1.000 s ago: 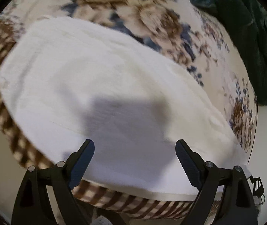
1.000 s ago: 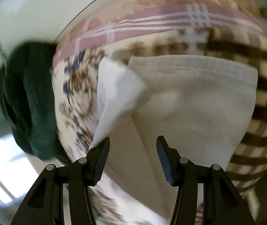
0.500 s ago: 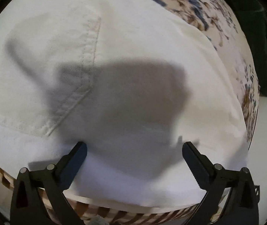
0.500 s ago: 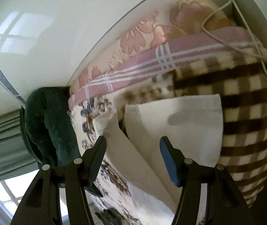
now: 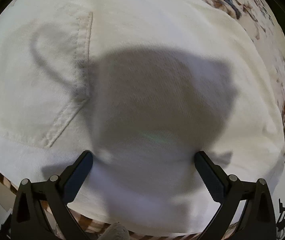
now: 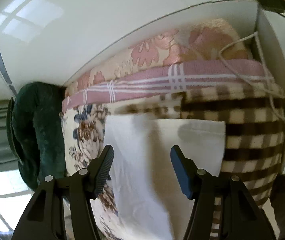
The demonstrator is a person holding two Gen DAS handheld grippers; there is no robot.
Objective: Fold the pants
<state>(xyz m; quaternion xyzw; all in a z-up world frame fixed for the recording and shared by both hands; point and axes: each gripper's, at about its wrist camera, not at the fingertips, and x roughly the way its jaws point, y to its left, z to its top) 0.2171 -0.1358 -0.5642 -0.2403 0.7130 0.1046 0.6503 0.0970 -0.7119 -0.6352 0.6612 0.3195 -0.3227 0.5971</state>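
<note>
The white pants (image 5: 162, 60) fill the left wrist view, spread flat, with a stitched back pocket (image 5: 66, 92) at the left. My left gripper (image 5: 143, 156) hovers close over the cloth, pointing nearly straight down, open wide and holding nothing; its shadow falls on the fabric. In the right wrist view the pants (image 6: 162, 140) lie as a long white strip on the bed, the hemmed end farthest away. My right gripper (image 6: 141, 152) hangs above that strip, open and holding nothing.
The bed carries a floral sheet (image 6: 82, 132), a brown checked blanket (image 6: 252, 140) and a pink plaid blanket (image 6: 152, 76). A dark green blanket (image 6: 34, 132) is bunched at the left. A white cord (image 6: 262, 64) trails at the back right beside the wall.
The left gripper has dropped closer to the pants and spread wider. The right gripper has tilted up and opened a little; the loose white flap at the left now lies flat.
</note>
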